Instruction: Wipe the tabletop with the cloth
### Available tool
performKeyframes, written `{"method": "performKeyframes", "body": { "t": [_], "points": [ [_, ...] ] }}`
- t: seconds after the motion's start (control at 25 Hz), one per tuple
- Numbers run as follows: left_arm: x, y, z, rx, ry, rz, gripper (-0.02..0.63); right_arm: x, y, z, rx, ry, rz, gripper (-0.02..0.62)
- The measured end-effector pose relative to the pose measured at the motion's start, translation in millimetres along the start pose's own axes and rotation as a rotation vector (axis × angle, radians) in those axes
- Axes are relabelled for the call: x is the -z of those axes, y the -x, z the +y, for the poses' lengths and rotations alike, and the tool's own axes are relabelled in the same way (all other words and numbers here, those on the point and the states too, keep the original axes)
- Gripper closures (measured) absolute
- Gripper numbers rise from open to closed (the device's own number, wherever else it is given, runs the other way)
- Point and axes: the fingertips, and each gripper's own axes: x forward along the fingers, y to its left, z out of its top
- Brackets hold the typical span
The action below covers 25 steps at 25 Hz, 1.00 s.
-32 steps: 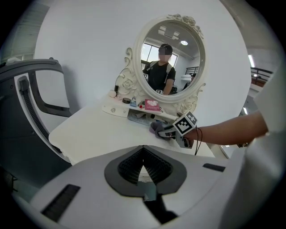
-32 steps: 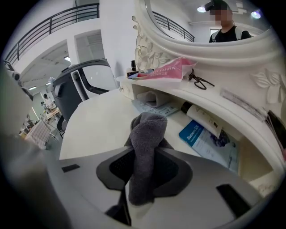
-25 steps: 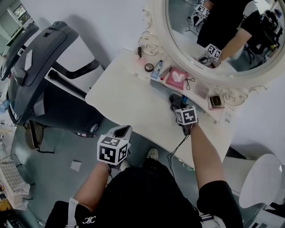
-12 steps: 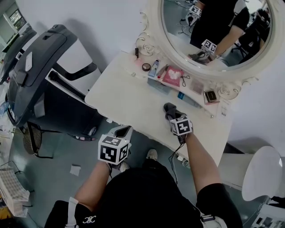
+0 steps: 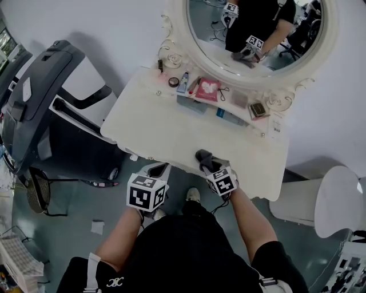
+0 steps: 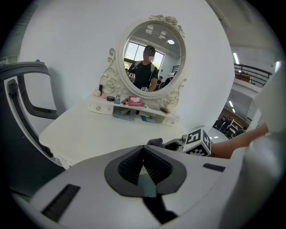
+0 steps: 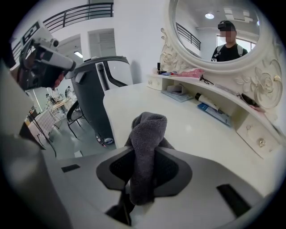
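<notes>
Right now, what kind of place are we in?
Probably a dressing corner set up inside a big hall: a vanity table, an ornate oval mirror, makeup bits on its shelf, and a balcony railing behind.

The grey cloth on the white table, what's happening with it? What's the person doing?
A person is wiping the white dressing table with a grey cloth. The right tool is clamped on the cloth and holds it on the tabletop near the front edge, close to the person. The left tool is shut, holds nothing and hangs off the table's front, over the floor. Small things line the back under the mirror, away from the cloth.
</notes>
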Motion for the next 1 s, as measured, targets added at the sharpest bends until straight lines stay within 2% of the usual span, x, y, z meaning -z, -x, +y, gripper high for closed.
{"method": "performKeyframes", "body": {
  "t": [0.24,0.52,0.68,1.0],
  "points": [
    [0.7,-4.5,-16.9,0.043,-0.024,0.009,0.600,18.2,11.8,13.1,-0.008,-0.011,-0.001,0.485],
    [5.2,-7.4,-15.3,0.047,-0.001,0.015,0.600,15.5,11.8,8.2,-0.018,-0.004,-0.001,0.485],
    [5.5,-9.8,-8.9,0.027,0.009,0.025,0.600,10.0,4.7,-23.7,0.017,-0.051,-0.002,0.485],
    [-0.7,-20.5,-3.8,-0.017,0.020,0.045,0.600,-9.3,-12.4,-120.3,0.084,-0.119,-0.008,0.485]
  ]
}}
